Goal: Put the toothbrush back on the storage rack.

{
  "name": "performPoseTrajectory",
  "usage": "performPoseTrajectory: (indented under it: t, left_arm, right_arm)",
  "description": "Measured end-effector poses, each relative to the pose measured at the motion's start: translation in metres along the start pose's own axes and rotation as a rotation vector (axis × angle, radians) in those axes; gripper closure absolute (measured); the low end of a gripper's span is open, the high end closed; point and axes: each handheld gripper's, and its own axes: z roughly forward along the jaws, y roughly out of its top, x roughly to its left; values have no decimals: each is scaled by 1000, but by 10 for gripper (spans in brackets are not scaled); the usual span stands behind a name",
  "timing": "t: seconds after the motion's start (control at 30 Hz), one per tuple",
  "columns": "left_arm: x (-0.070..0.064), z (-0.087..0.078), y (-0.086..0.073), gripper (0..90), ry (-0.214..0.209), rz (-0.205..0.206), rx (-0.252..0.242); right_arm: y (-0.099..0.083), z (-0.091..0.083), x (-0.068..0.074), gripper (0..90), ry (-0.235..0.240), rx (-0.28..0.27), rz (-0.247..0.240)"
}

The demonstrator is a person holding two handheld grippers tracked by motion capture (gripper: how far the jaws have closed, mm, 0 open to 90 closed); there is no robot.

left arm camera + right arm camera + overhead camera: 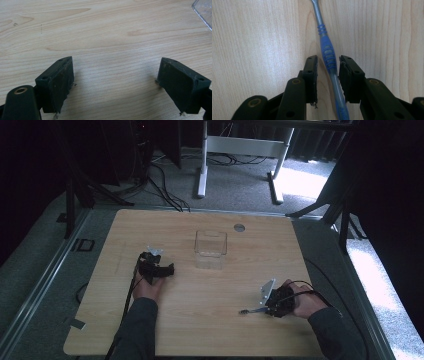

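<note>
A blue and grey toothbrush (pixel 327 51) lies flat on the wooden table (pixel 200 320), and its head end pokes out left of my right gripper (pixel 266 308) in the high view as the toothbrush (pixel 248 310). My right gripper (pixel 328 67) straddles the handle with its jaws narrowly apart; the right jaw is against the handle and a gap shows on the left side. My left gripper (pixel 156 265) rests low over the table's left half. In its own view my left gripper (pixel 115 75) is wide open over bare wood.
A clear plastic box (pixel 210 249) stands upright at the middle back of the table, and its corner (pixel 203 11) shows at the upper right of the left gripper view. A round grey grommet (pixel 239 227) sits near the far edge. Cables trail from both grippers.
</note>
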Motion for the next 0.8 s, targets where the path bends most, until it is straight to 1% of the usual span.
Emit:
performPoseTrajectory:
  t: [0.37, 0.6, 0.8]
  left_arm:
    - [0, 0, 0, 139, 0, 0, 0]
    - [0, 0, 0, 139, 0, 0, 0]
    - [0, 0, 0, 139, 0, 0, 0]
  right_arm:
    - [6, 3, -1, 689, 15, 21, -22]
    - [7, 4, -2, 703, 19, 26, -22]
    - [8, 6, -3, 712, 23, 41, -29]
